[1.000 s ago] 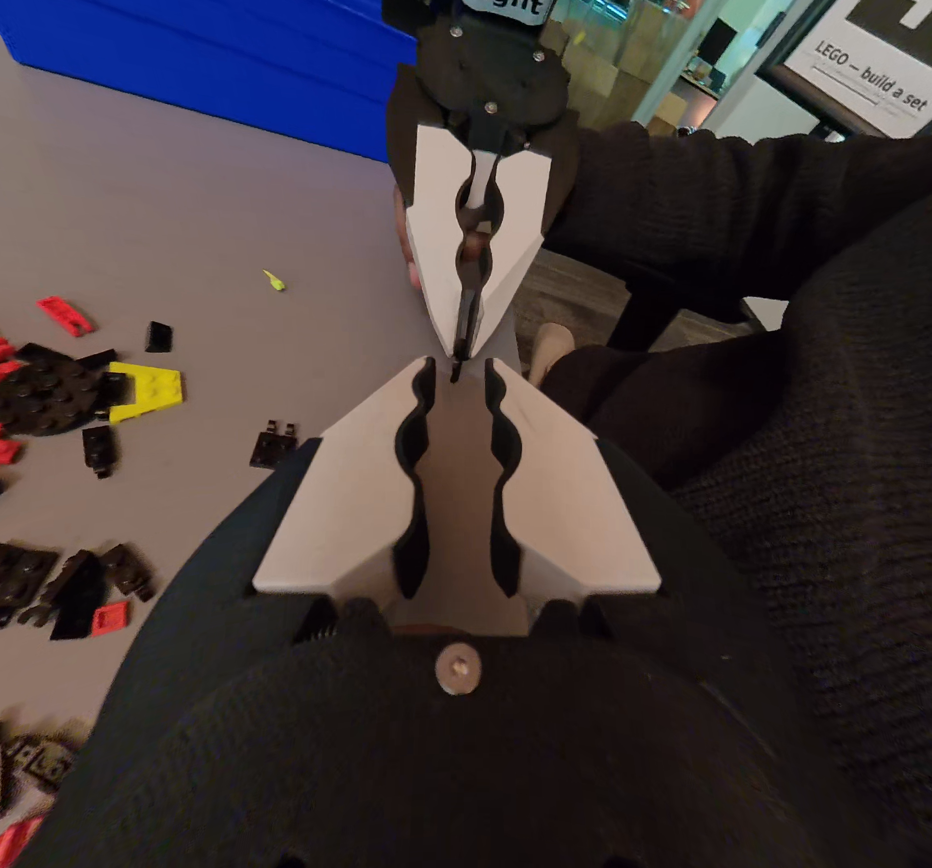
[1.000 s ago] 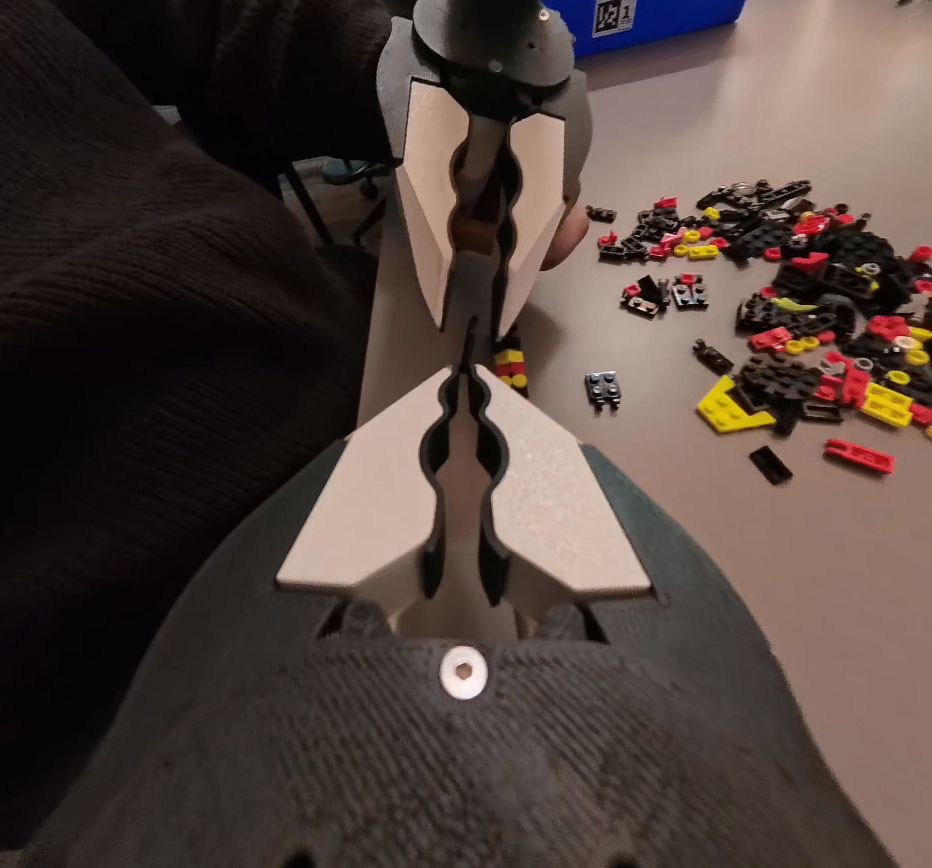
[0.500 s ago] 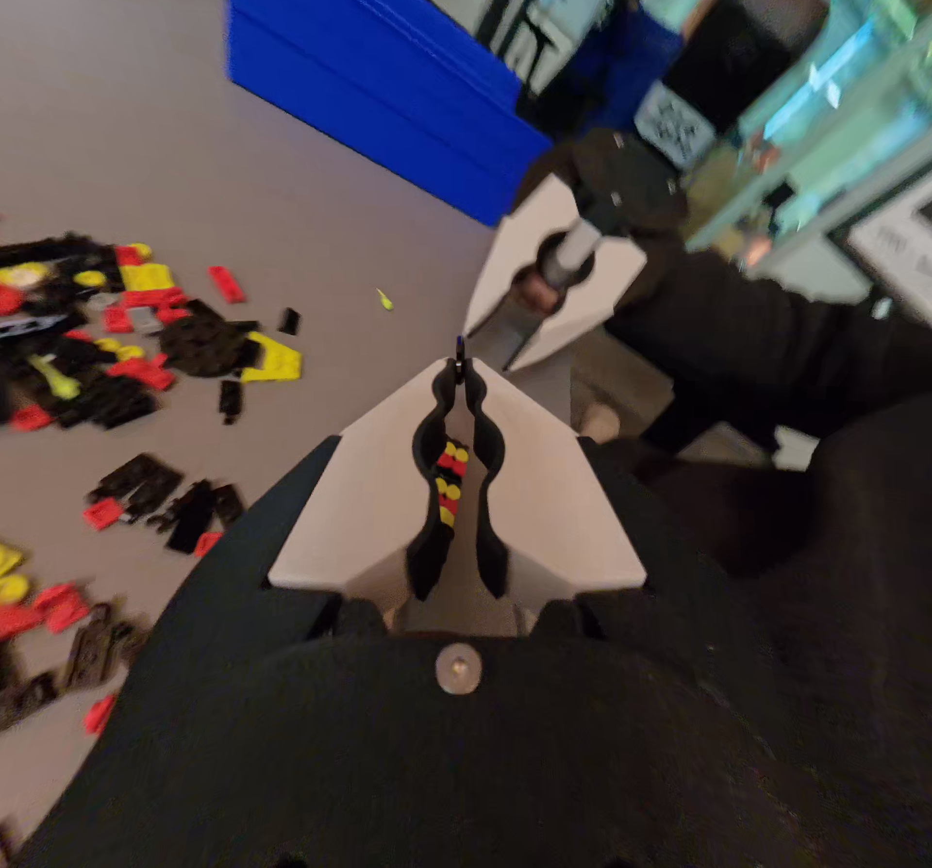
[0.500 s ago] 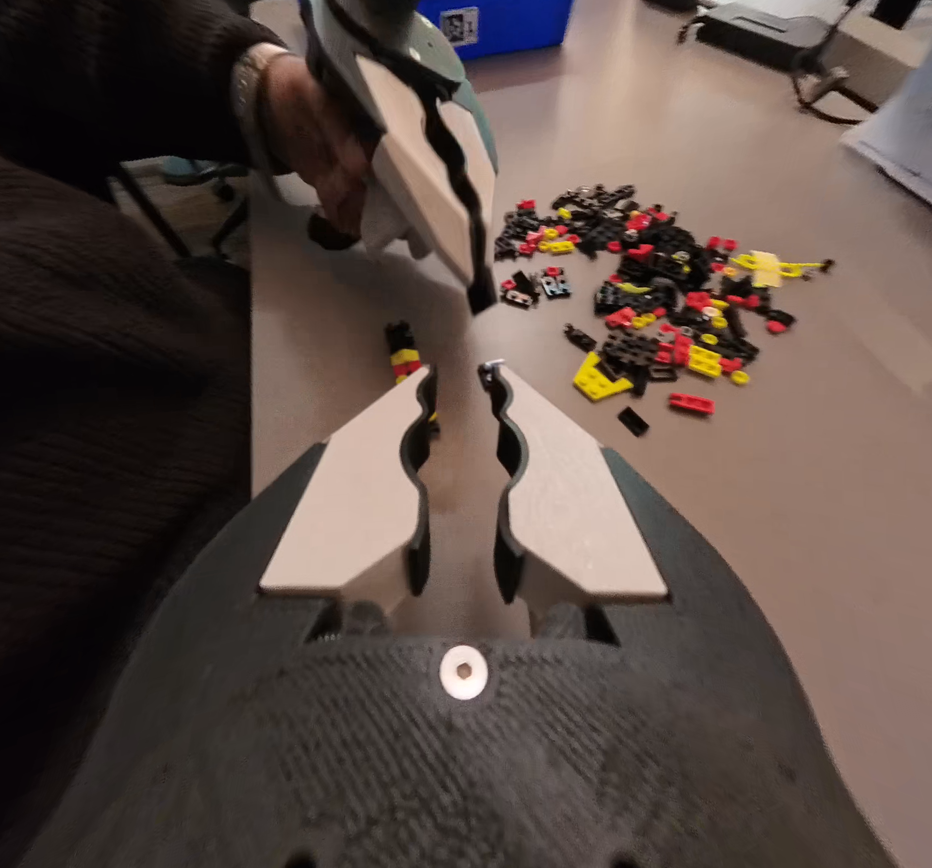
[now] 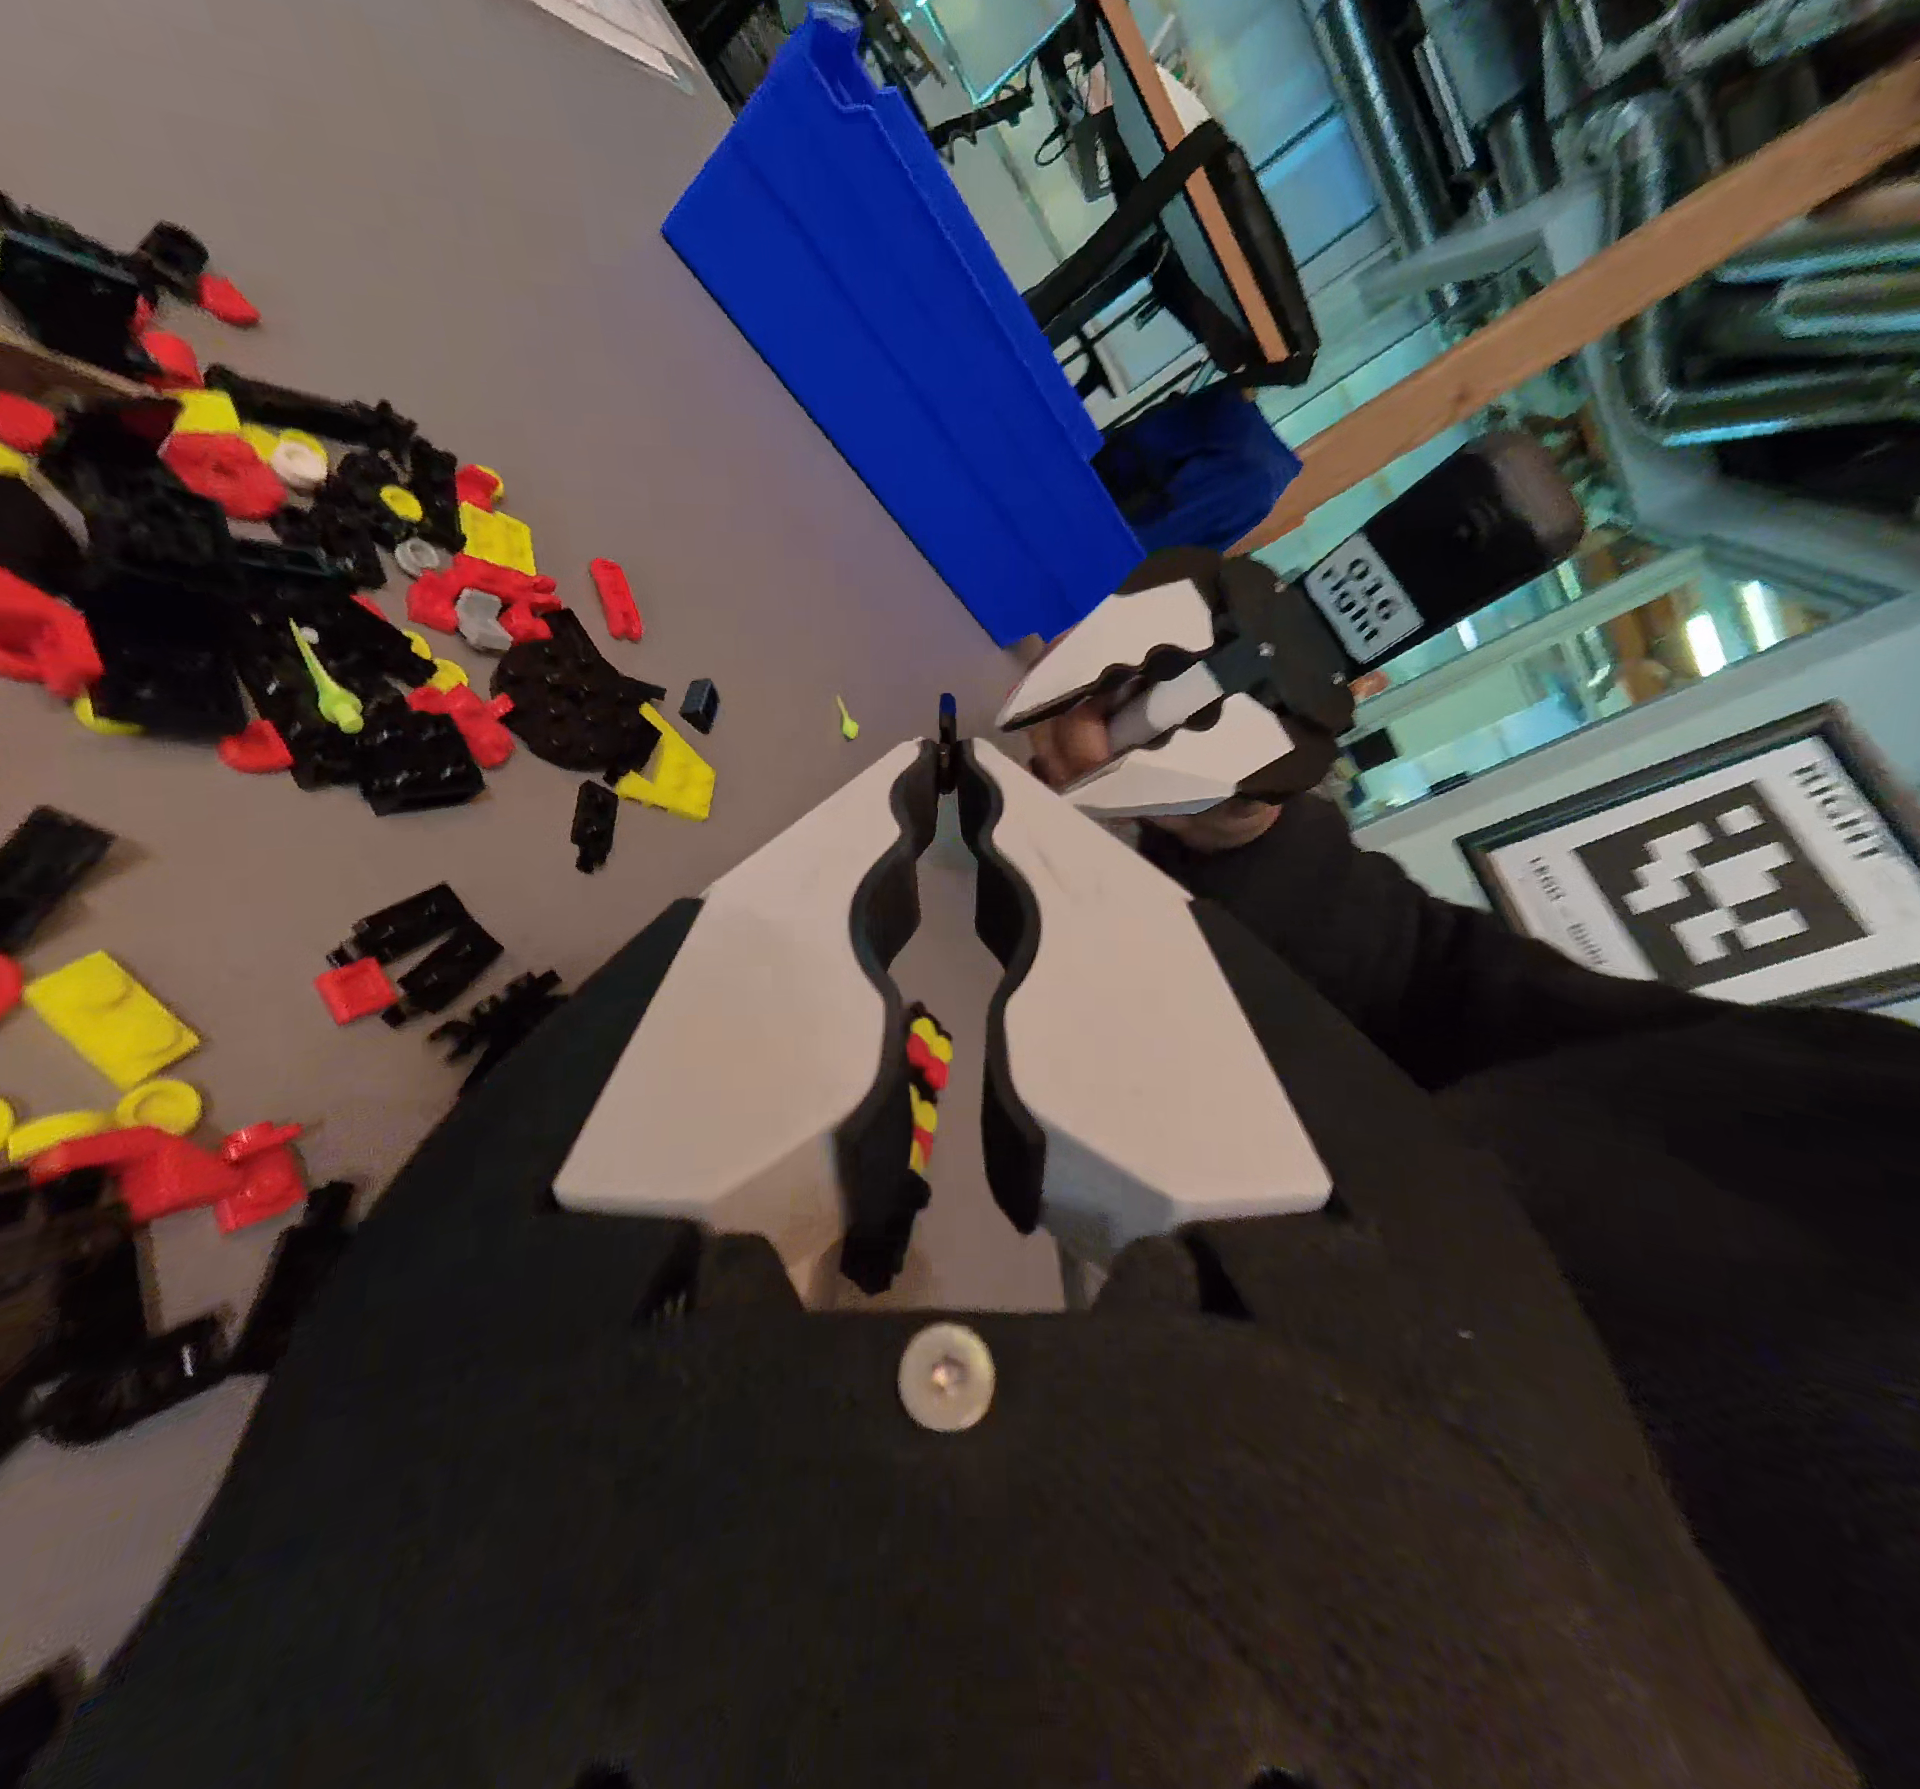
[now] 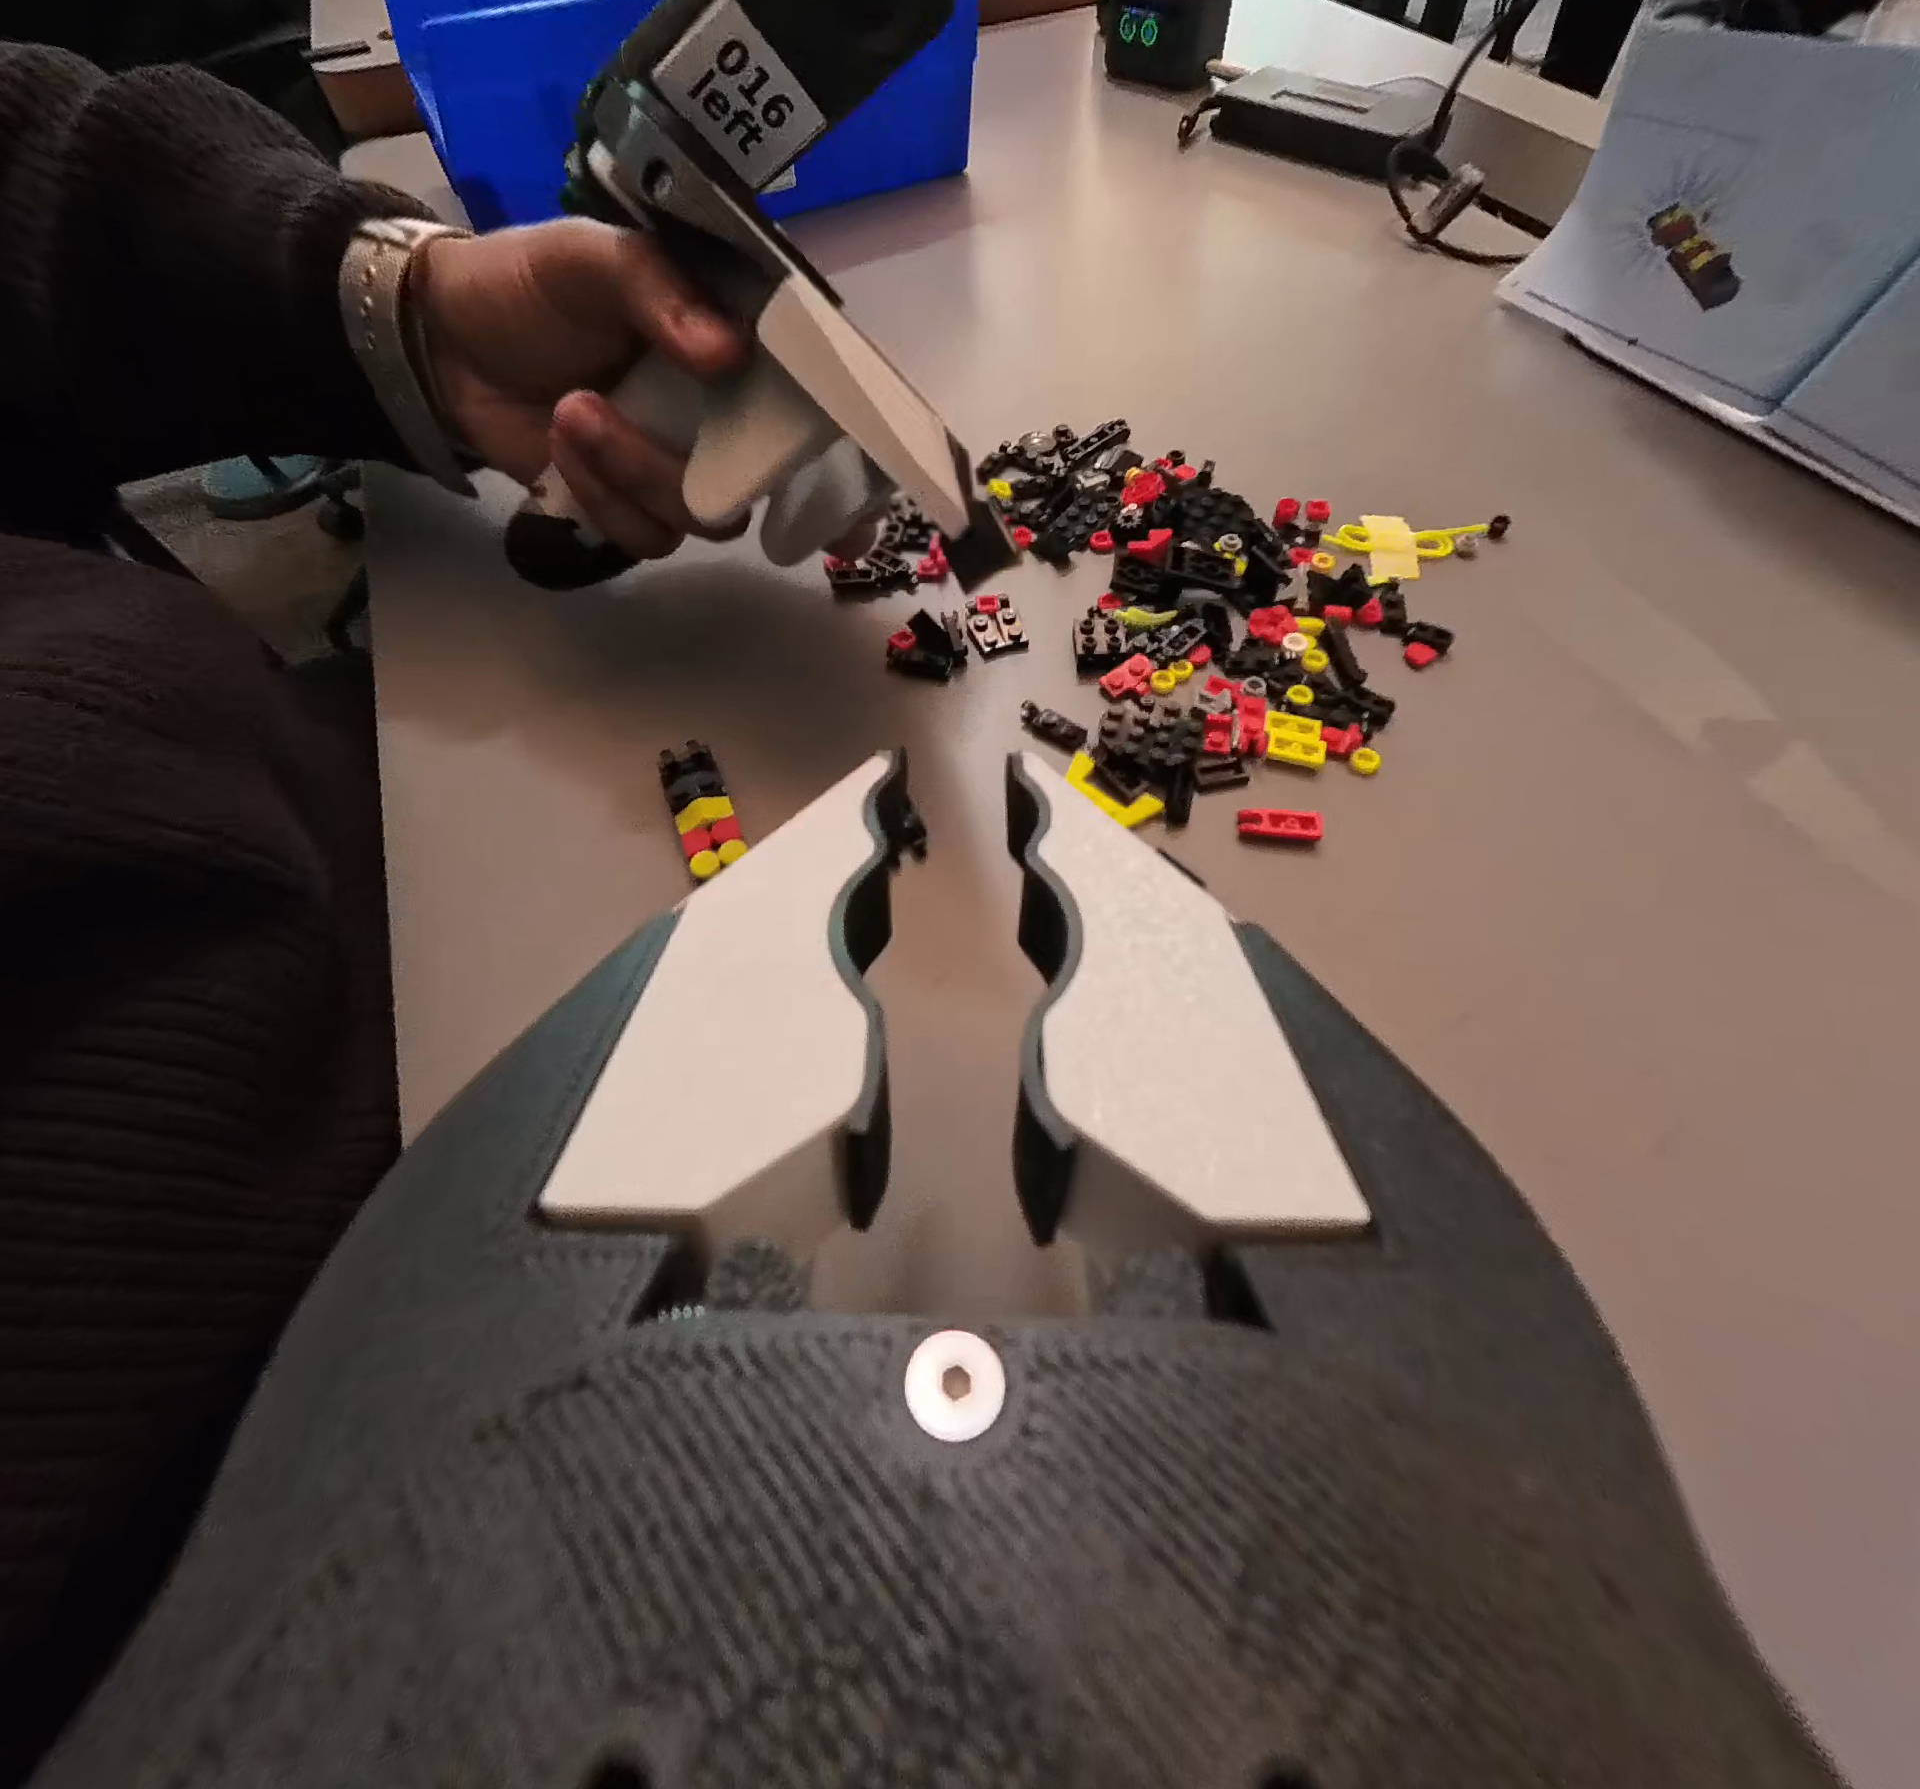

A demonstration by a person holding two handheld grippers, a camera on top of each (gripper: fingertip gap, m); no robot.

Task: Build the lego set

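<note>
Small black lego piece (image 5: 944, 765) pinched at left gripper (image 5: 945, 752) tips, above table.

The left gripper (image 5: 943, 765) has its tips pinched nearly together, tilted downward in the person's left hand (image 6: 561, 389). The right gripper (image 6: 956, 783) stands parted with a clear gap, level and lower.

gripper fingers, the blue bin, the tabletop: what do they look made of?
Right gripper fingers: likely 3D-printed plastic, pale grainy matte faces with black wavy inner pads, possibly rubbery.
Blue bin: moulded plastic, glossy, with ribbed walls.
Tabletop: smooth grey laminate by the look, with soft reflections; the core is not visible.
</note>
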